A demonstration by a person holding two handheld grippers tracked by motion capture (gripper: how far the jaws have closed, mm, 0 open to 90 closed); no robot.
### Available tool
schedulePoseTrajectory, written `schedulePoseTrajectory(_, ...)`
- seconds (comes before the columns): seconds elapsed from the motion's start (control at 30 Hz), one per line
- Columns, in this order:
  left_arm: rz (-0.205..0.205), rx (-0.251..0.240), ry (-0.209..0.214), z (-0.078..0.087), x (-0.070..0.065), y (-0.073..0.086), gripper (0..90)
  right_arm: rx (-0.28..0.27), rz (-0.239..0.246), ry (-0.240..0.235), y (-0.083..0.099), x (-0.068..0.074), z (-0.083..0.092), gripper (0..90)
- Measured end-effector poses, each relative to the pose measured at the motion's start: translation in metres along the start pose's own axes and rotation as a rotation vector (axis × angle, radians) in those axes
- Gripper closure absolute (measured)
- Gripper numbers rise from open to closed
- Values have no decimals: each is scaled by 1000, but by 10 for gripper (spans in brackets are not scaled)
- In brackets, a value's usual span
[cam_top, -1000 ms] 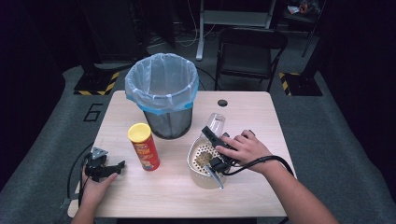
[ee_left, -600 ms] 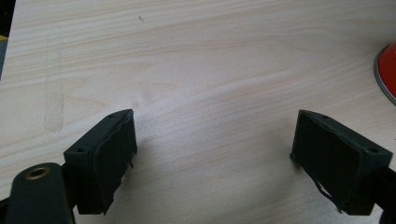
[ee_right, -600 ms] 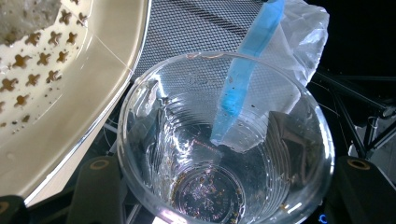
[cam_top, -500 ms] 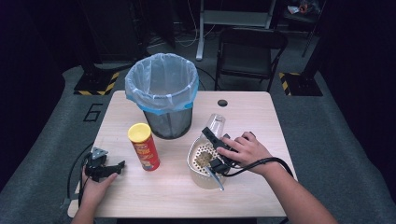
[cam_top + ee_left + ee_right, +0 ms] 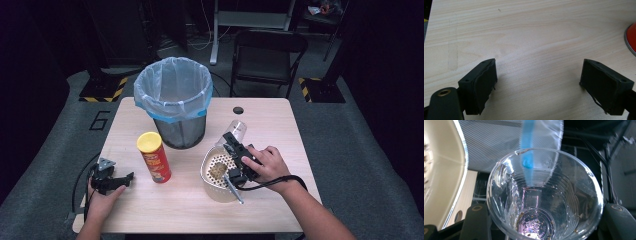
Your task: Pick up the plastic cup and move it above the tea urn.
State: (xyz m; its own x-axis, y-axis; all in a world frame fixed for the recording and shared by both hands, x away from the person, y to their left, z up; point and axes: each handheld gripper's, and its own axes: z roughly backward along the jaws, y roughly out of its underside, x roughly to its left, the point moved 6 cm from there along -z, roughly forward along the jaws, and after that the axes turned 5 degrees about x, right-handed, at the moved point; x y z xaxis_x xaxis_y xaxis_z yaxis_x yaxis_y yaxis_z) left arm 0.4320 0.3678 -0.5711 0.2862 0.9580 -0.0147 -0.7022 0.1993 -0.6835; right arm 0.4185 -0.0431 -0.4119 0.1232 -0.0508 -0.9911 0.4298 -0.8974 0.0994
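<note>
Right gripper (image 5: 234, 150) clamps clear plastic cup (image 5: 544, 197); left gripper (image 5: 117, 180) idle, jaws wide apart.

Cup lies tipped beside white strainer bowl (image 5: 212, 177), at 5 o'clock from the bin (image 5: 172, 100). Left gripper rests on table (image 5: 536, 37), 8 o'clock from chips can (image 5: 154, 157).

Clear plastic cup (image 5: 544, 195), cream strainer bowl (image 5: 212, 182) (perforated), red chip can (image 5: 156, 159) w/ yellow lid, black mesh bin (image 5: 175, 127)
</note>
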Motion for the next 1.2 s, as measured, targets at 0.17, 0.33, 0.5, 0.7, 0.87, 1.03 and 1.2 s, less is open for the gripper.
schedulePoseTrajectory(0.17, -4, 10, 4, 1, 0, 0, 134, 24, -160, 26, 0, -2, 4, 366)
schedulePoseTrajectory(0.33, -2, 5, 2, 0, 0, 0, 134, 59, -442, -10, 4, -5, 6, 365)
schedulePoseTrajectory(0.5, -3, 8, 3, 1, 0, 0, 134, 75, -753, -80, 13, -11, 5, 365)
schedulePoseTrajectory(0.7, -4, 10, 4, 1, 0, 0, 134, 47, -1131, -237, 26, -18, 1, 364)
schedulePoseTrajectory(0.87, -1, -1, -1, 0, 0, 0, 134, 22, -1360, -347, 33, -23, -5, 365)
schedulePoseTrajectory(1.03, -3, -8, 0, 0, 0, 0, 134, 6, -1443, -445, 37, -28, -11, 362)
schedulePoseTrajectory(1.2, -5, -7, -3, 0, 0, 0, 134, 14, -1490, -506, 38, -35, -15, 360)
